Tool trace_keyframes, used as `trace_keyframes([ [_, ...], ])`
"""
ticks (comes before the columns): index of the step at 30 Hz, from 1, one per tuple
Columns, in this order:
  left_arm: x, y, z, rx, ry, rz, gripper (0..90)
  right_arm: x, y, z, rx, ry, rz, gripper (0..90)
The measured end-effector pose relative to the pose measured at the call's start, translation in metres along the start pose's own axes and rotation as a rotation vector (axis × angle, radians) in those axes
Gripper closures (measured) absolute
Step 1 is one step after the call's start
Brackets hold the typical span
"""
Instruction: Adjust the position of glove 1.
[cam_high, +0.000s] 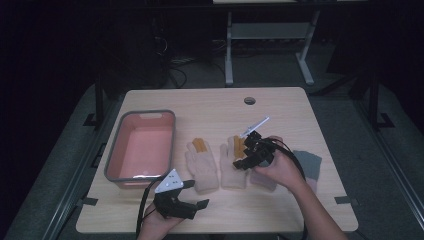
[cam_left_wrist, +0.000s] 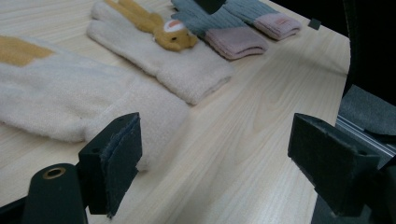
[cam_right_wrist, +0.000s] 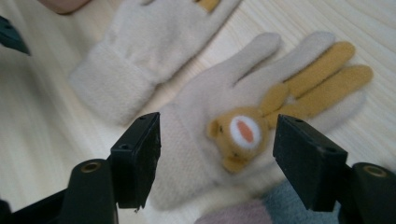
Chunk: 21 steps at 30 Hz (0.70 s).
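Observation:
Two cream gloves with orange rabbit patches lie palm-flat side by side at mid-table, the left glove (cam_high: 202, 167) and the right glove (cam_high: 233, 167). My right gripper (cam_high: 246, 156) hovers open over the right glove (cam_right_wrist: 219, 88), its jaws standing either side of the rabbit face (cam_right_wrist: 240, 133) without pressing on it. The left glove (cam_right_wrist: 140, 51) lies beyond. Near the front edge my left gripper (cam_high: 194, 194) is open and empty, pointing right along the bare wood. From the left gripper (cam_left_wrist: 210, 135) I see the left glove's cuff (cam_left_wrist: 70, 102) just past one jaw, then the right glove (cam_left_wrist: 154, 51).
A pink basin with a grey rim (cam_high: 112, 160) stands at the table's left. A pair of grey gloves with pink cuffs (cam_high: 309, 161) (cam_left_wrist: 229, 28) lies to the right, partly behind the person's right hand. A cable hole (cam_high: 249, 100) sits near the far edge.

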<state>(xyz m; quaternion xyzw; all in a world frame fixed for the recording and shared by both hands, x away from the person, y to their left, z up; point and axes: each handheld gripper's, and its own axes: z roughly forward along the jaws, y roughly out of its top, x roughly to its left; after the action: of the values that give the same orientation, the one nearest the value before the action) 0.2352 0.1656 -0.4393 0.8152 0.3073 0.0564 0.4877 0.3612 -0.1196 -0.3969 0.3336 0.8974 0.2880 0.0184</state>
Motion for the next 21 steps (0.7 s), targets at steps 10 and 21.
trace_keyframes([
  [10, -0.001, 0.0, -0.001, -0.001, -0.002, 0.0, 17.7, -0.01, 0.004, 0.025, 0.073, -0.02, 0.016, 36.5],
  [21, -0.001, -0.001, 0.0, 0.004, -0.005, 0.004, 17.7, -0.015, 0.001, 0.046, 0.135, -0.039, 0.028, 43.7],
])
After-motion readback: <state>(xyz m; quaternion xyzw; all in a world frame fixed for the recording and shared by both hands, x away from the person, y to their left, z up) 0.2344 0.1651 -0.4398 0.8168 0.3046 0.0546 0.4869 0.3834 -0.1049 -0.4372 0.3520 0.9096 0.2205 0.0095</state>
